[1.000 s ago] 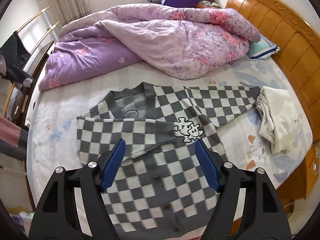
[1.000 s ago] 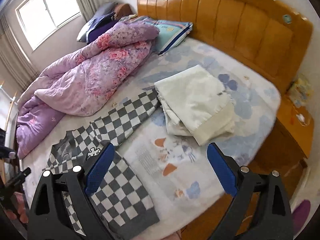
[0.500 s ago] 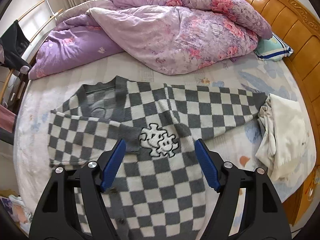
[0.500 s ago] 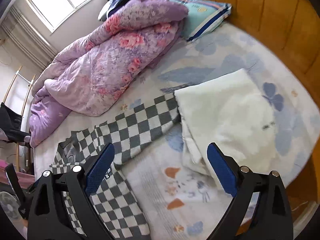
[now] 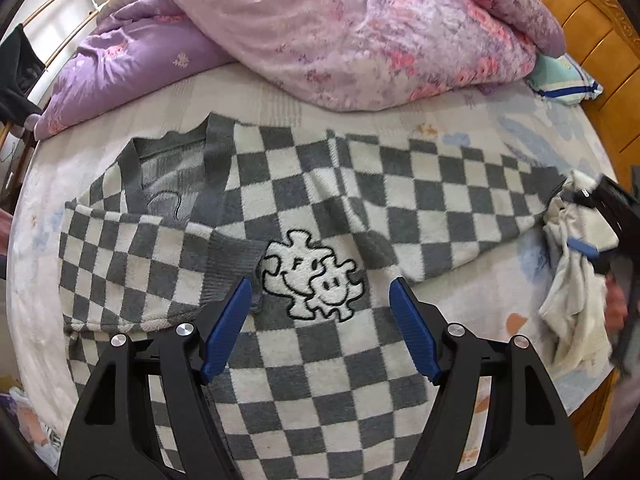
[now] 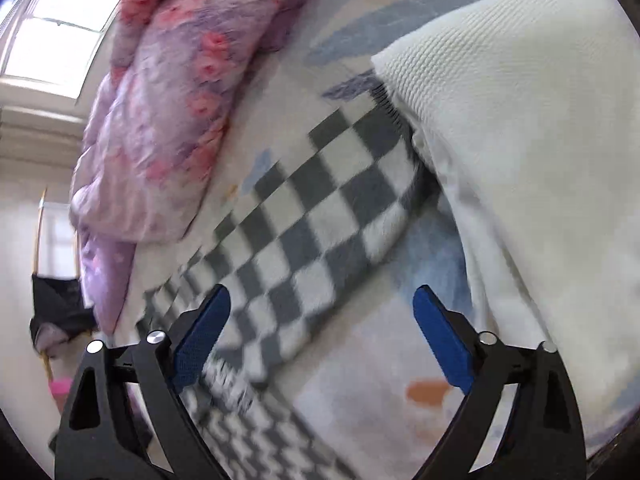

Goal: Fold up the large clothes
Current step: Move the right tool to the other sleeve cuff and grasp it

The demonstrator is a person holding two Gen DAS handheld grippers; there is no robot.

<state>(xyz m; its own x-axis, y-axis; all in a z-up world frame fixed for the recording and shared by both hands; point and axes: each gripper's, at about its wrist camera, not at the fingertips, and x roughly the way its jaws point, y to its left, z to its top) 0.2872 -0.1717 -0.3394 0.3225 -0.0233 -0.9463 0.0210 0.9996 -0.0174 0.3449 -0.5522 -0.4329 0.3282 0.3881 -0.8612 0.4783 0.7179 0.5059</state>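
Checkered cardigan [image 5: 304, 216] now fills both views: the right gripper [image 6: 320, 332], jaws apart and empty, has come close over the outstretched sleeve [image 6: 320, 208] beside the white garment [image 6: 532, 152]. The left gripper [image 5: 320, 312], also released, has moved in above the cardigan's chest, so I judge the sleeve fold comes next.

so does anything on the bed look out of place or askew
The checkered cardigan is lopsided: one sleeve is folded across its chest, the other sleeve is stretched out flat. That sleeve's cuff end runs under the cream folded cloth. Both tongs, left and right, are open and hold nothing.
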